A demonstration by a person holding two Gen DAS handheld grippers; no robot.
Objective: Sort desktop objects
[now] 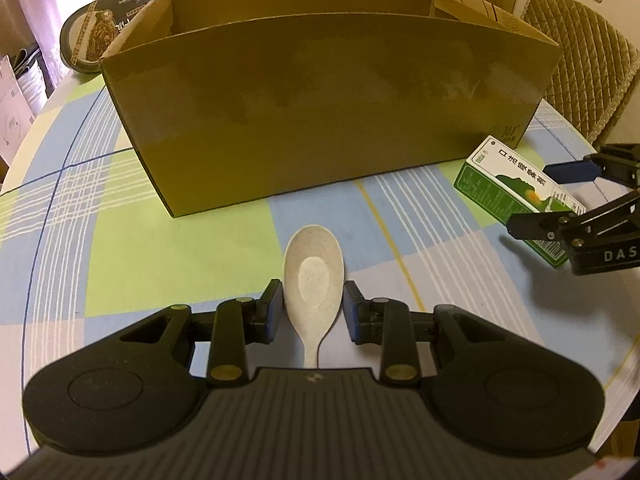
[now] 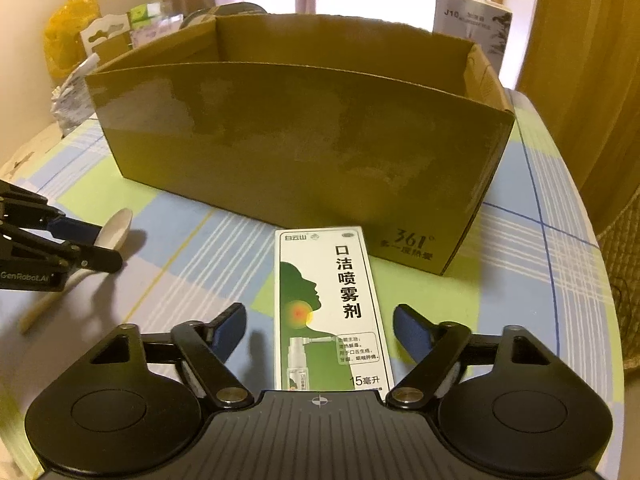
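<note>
A speckled cream spoon (image 1: 314, 276) lies on the checked tablecloth with its bowl toward an open cardboard box (image 1: 320, 112). My left gripper (image 1: 313, 286) is open, low over the table, with its pads close on either side of the spoon's bowl. A white-and-green spray carton (image 2: 320, 280) lies flat just in front of the cardboard box (image 2: 300, 140). My right gripper (image 2: 320, 310) is wide open, one finger on each side of the carton. The left wrist view shows the right gripper (image 1: 528, 198) over the carton (image 1: 504, 168). The right wrist view shows the left gripper (image 2: 109, 248) at the spoon (image 2: 118, 226).
A dark round food bowl (image 1: 100, 28) stands behind the box's left corner. A quilted chair (image 1: 580, 52) is beyond the table's right edge. A yellow bag (image 2: 68, 28), papers and a white book (image 2: 472, 24) crowd the far side. The tablecloth (image 1: 120, 240) curves off at both sides.
</note>
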